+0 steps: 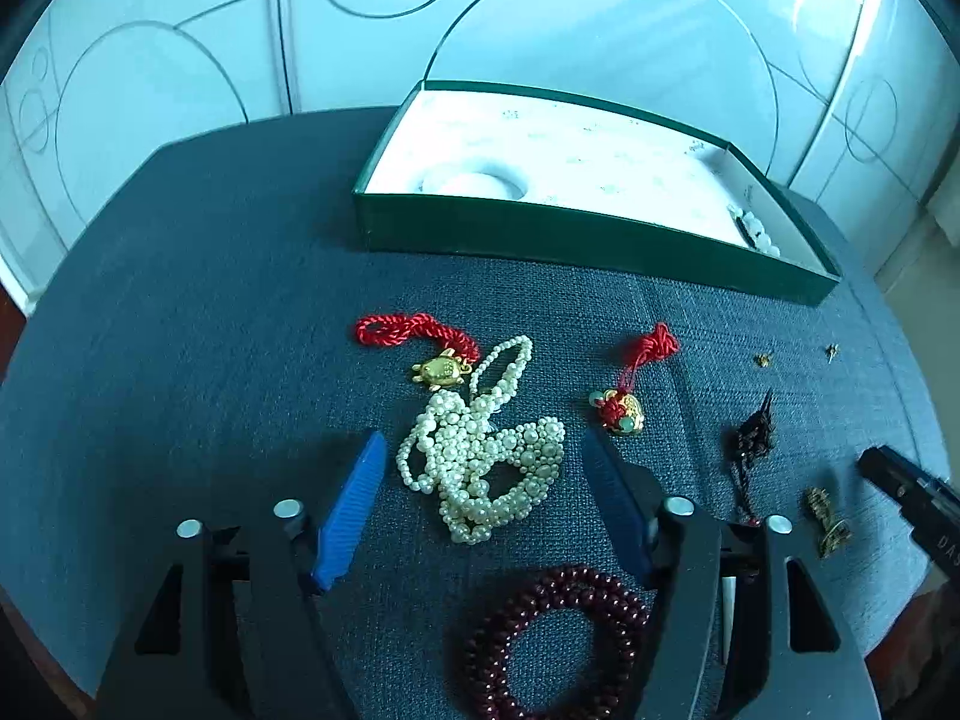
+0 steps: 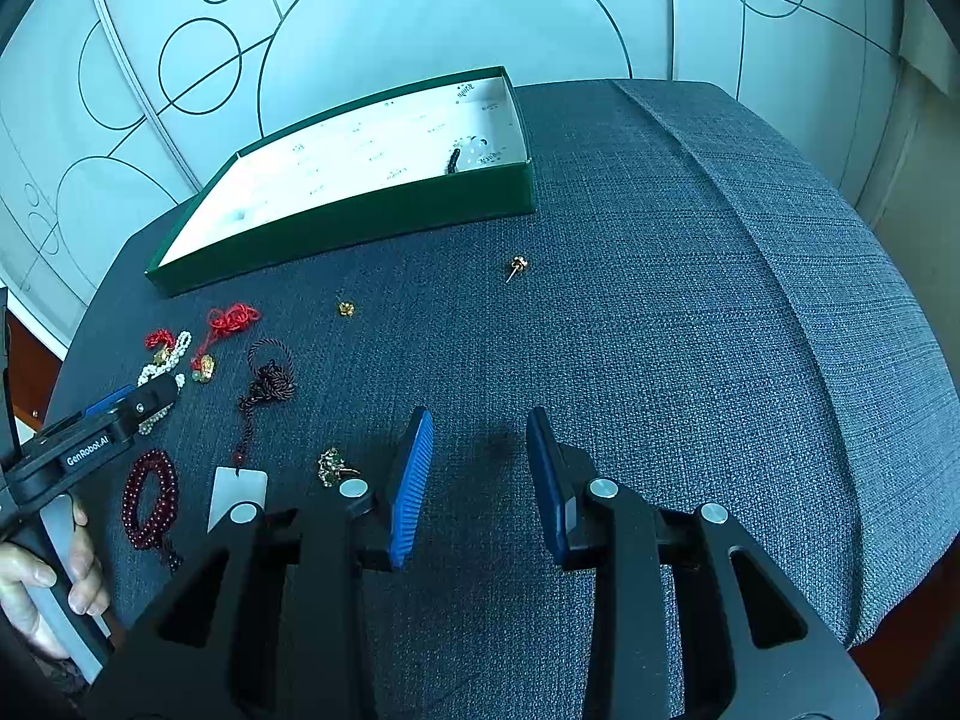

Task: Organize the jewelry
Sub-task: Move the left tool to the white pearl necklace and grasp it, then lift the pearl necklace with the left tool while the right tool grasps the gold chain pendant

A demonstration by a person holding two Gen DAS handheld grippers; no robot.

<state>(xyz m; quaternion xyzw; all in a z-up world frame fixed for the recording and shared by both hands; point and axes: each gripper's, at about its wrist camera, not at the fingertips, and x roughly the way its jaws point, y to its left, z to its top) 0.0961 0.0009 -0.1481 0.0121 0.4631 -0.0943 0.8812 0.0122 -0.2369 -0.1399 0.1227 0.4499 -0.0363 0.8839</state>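
The left gripper has its two blue jaws set wide apart, one on each side of the pearl necklace. The pads do not touch the pearls yet, so nothing is held. The necklace lies in a loose white heap on the dark blue cloth. Its far loop lies just beside a gold turtle charm on a red cord.

The right gripper has its jaws partly apart too, with only bare cloth between them. It holds nothing.

It looks like the step now is to pick up the pearls. To do it well, the jaws should come straight down over the thick middle of the heap and close gently, so many strands get caught at once. A pinch on one thin loop might let the rest slide out. The turtle charm sits so close that it could get dragged along, so lift slowly and watch it.

Close to the camera is a dark red bead bracelet. To the right are a red knot charm with gold and green beads, a dark braided cord and a small gold ring. Two tiny gold earrings lie farther off.

The green box stands open at the far side of the cloth, well apart from the pearls. Its white inside already holds a small beaded piece in one corner.
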